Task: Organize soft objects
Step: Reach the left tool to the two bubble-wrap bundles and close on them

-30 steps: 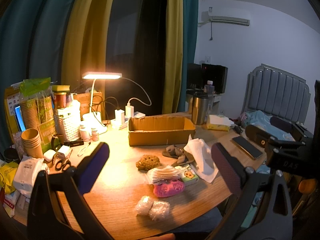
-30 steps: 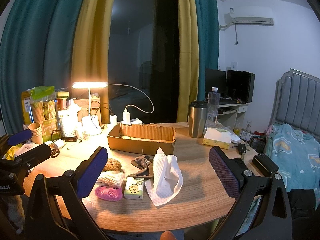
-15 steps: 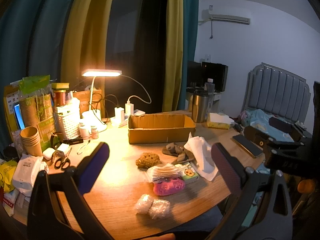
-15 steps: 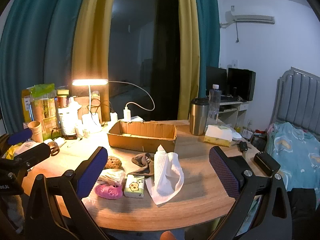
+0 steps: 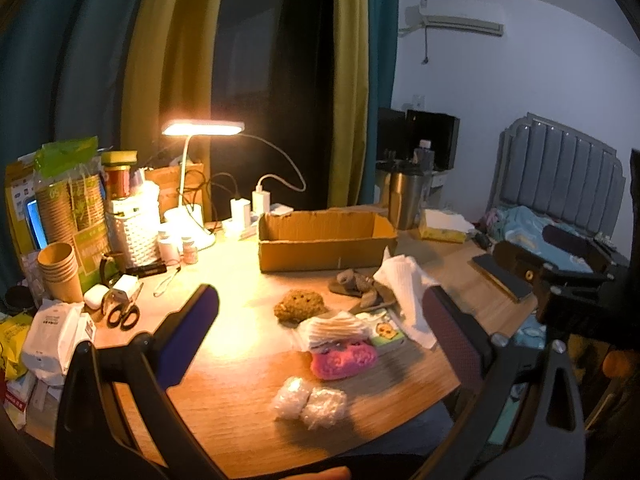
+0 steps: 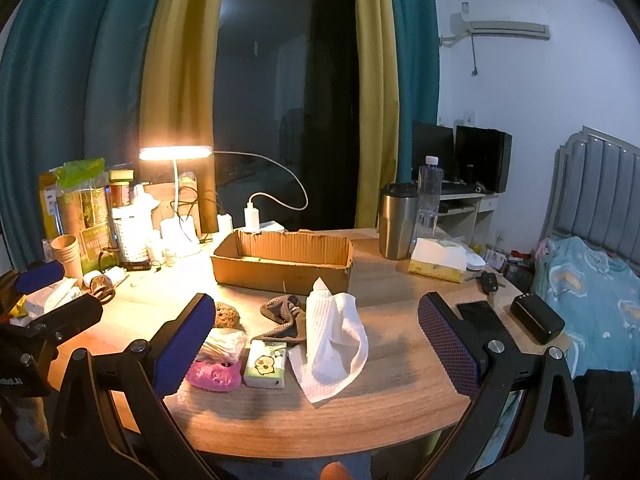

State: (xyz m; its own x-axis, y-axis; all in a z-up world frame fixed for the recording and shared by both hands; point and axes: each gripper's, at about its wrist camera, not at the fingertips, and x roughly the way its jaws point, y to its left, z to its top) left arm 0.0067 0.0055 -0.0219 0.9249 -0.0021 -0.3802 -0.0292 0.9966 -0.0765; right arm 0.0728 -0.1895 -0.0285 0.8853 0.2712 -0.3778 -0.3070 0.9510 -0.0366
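- Both the left gripper [image 5: 320, 320] and right gripper [image 6: 316, 328] hover with fingers spread, holding nothing.
- Pinch the white paper towel [image 6: 334, 340] at its peak, then lift towards the cardboard box [image 6: 280, 264] at 12 o'clock.

pink sponge [image 6: 214, 375], white towel [image 6: 334, 340], brown box [image 6: 282, 262]

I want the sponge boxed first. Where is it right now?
The brown sponge lies mid-table in the left wrist view, in front of the cardboard box, left of the brown socks and behind the cotton pads.
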